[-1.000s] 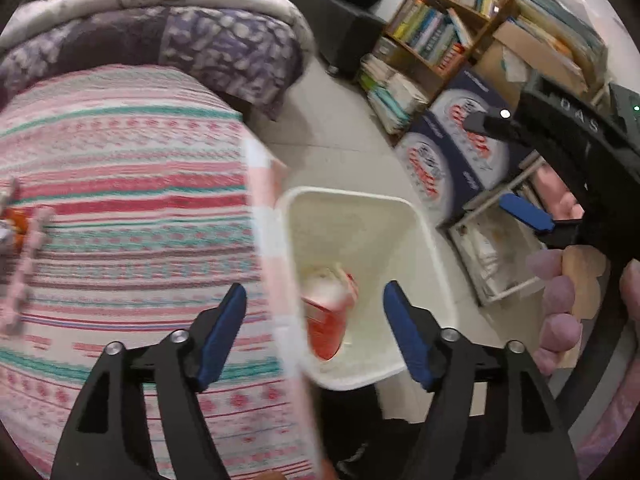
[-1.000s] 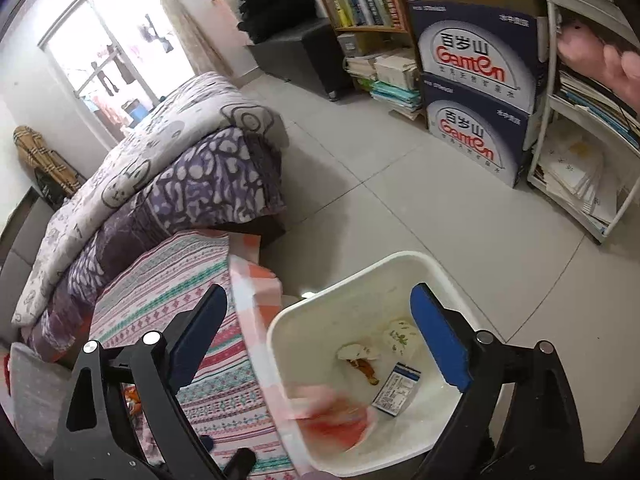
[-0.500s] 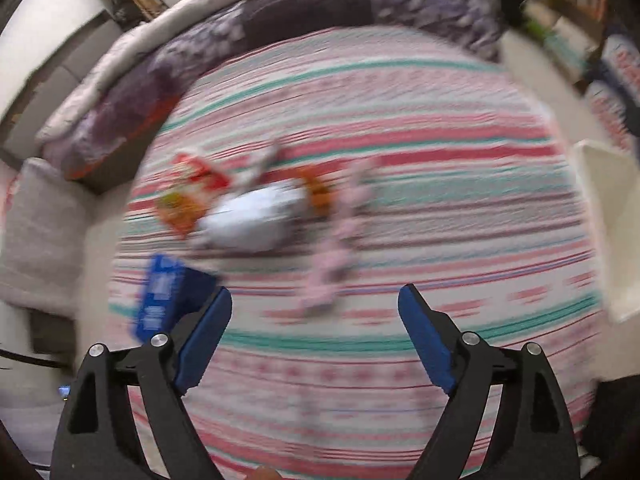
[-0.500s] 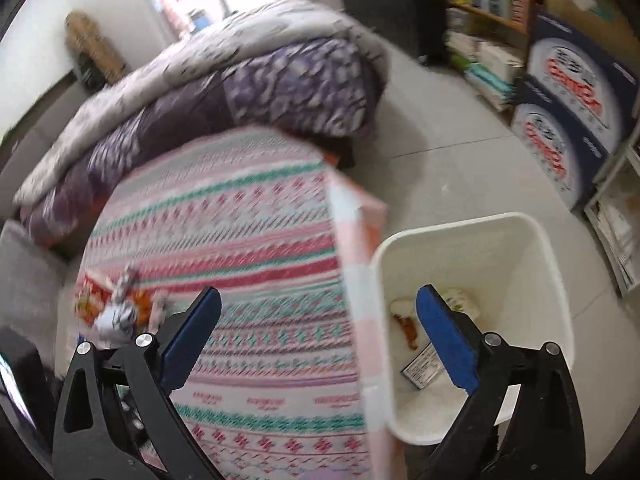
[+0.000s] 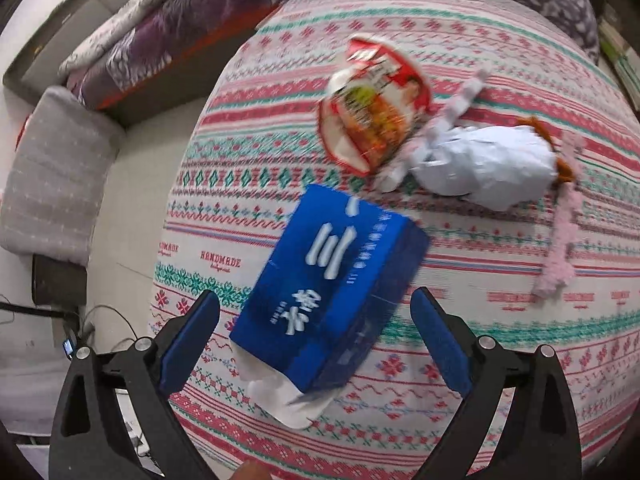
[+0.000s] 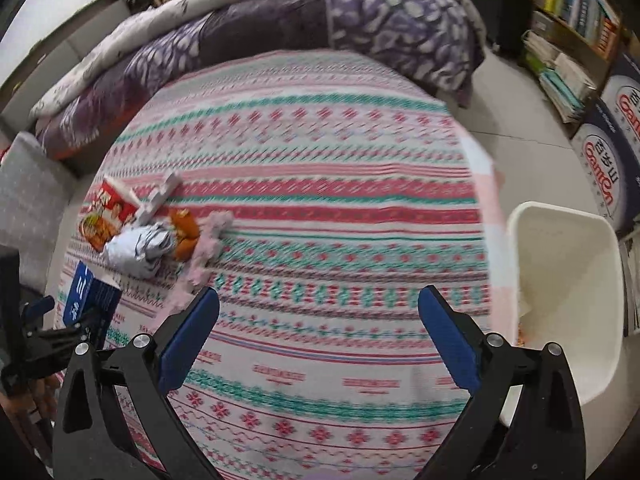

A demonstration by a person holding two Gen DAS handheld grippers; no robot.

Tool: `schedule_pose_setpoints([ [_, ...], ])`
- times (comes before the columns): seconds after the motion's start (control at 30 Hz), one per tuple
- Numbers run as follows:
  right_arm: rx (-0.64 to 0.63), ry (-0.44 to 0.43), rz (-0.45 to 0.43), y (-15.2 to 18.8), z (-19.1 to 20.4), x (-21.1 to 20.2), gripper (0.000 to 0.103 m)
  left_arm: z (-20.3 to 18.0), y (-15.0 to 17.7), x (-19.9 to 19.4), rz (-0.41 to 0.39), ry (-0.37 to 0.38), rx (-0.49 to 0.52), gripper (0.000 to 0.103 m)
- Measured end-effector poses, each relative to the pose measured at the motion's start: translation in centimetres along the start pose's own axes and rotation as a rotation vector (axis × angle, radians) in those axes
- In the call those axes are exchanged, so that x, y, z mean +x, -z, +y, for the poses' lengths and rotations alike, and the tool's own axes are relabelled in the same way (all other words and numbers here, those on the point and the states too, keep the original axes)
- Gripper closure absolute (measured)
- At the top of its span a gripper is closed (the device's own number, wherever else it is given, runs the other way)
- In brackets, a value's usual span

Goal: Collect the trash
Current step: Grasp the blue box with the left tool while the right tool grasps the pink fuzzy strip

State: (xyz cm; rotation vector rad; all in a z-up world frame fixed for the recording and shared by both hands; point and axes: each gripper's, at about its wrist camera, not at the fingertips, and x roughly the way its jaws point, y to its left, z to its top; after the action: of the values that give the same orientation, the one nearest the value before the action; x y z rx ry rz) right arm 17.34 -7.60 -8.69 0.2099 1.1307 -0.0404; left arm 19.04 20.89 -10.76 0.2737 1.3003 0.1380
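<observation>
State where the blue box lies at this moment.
In the left wrist view the blue box lies on the patterned cloth between the left claw's open jaws, below the red wrapper.

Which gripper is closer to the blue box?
Left. The left gripper hangs open right over the blue box, not gripping it. The right gripper is open over bare tablecloth, well to the box's right.

Pale tiled floor (image 6: pixel 516 120). Bed with purple-and-grey quilt (image 6: pixel 280 20) along far side. Grey cushion (image 5: pixel 52 172) at left on floor. Wooden bookshelf (image 6: pixel 580 12) at right, books stacked below, blue printed cartons (image 6: pixel 608 148) beside. Patterned striped tablecloth (image 6: pixel 320 208) in foreground.
</observation>
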Motion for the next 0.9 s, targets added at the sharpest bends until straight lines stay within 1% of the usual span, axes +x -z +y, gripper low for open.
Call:
schedule_pose_setpoints([
  [0.1,-0.012,-0.004,0.023,0.1,1.4,1.0,0.007,0.5,0.2,1.6,0.046,0.055,-0.039,0.010],
  [0.17,-0.019,-0.007,0.039,0.3,2.2,1.8,0.008,0.3,0.5,2.0,0.042,0.049,-0.026,0.013],
  [0.23,-0.021,-0.014,0.052,0.5,2.9,2.4,0.008,0.0,0.9,1.7,0.019,0.043,-0.004,0.025],
  [0.27,-0.020,-0.020,0.060,0.5,3.2,2.7,0.008,-0.2,1.1,1.2,0.006,0.046,0.003,0.029],
  [0.3,-0.020,-0.028,0.066,0.7,3.6,3.0,0.008,-0.5,1.4,0.6,0.000,0.052,0.002,0.037],
  [0.33,-0.023,-0.033,0.068,0.8,3.9,3.2,0.008,-0.5,1.5,0.3,-0.003,0.063,-0.003,0.040],
  [0.4,-0.038,-0.046,0.072,1.1,5.0,3.6,0.008,-0.6,2.1,-0.3,-0.010,0.088,-0.022,0.042],
  [0.5,-0.058,-0.065,0.065,1.5,6.5,4.1,0.008,0.3,2.7,-1.5,-0.034,0.136,-0.081,0.044],
  [0.6,-0.078,-0.063,0.050,1.7,7.7,4.6,0.010,1.6,3.0,-3.6,-0.083,0.182,-0.157,0.045],
  [0.77,-0.118,-0.035,0.050,2.0,9.6,6.3,0.014,2.2,3.6,-6.7,-0.155,0.214,-0.249,0.044],
  [0.83,-0.159,-0.005,0.042,2.2,10.3,6.9,0.018,2.0,3.4,-7.2,-0.170,0.214,-0.269,0.044],
  [0.87,-0.203,0.038,0.025,2.4,10.7,7.1,0.021,1.9,3.3,-7.4,-0.180,0.206,-0.275,0.044],
  [0.9,-0.234,0.066,0.010,2.5,10.9,7.1,0.030,1.9,3.3,-7.5,-0.188,0.200,-0.280,0.044],
])
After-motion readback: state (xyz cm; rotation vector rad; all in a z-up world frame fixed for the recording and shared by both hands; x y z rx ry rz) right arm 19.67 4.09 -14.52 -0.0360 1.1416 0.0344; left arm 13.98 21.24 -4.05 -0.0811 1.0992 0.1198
